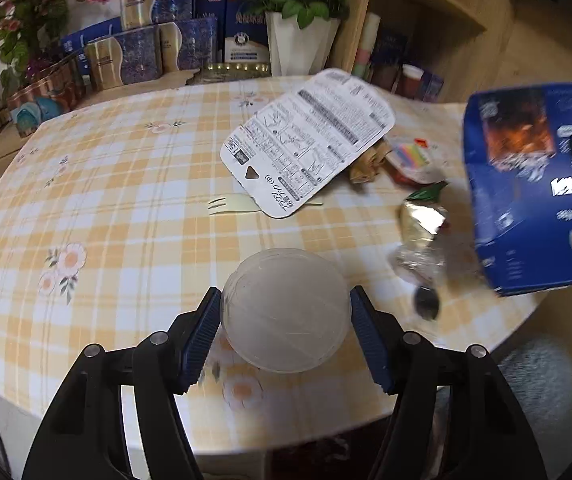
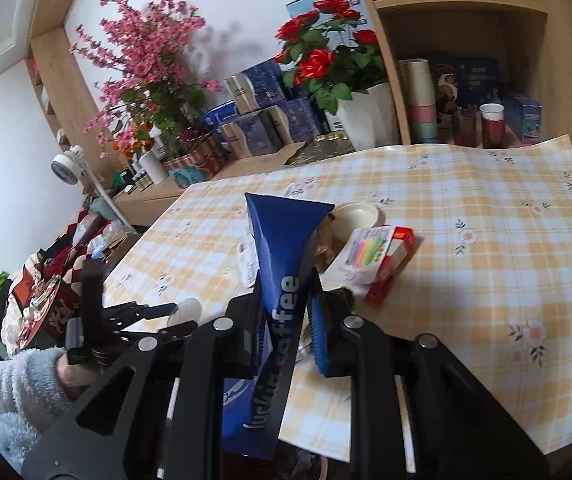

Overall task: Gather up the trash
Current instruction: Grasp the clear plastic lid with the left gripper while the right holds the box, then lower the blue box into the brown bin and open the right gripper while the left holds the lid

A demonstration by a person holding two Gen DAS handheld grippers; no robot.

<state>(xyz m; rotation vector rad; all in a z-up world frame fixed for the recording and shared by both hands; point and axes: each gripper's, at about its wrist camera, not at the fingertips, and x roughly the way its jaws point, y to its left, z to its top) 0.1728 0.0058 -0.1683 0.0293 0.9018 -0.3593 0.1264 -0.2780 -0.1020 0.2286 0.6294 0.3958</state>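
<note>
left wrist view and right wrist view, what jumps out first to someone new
A clear round cup sits clamped between the left tongs low in the left wrist view. A blue paper bag pinched in the right tongs fills the right wrist view's centre, above the yellow checked tablecloth.

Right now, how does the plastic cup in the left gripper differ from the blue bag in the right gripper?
The cup is round, cloudy white and plain; the bag is flat, dark blue and printed with white letters. The cup fills the left gripper with its jaws wide apart; the right gripper pinches the thin bag with jaws nearly shut. Both are held above the checked table.
</note>
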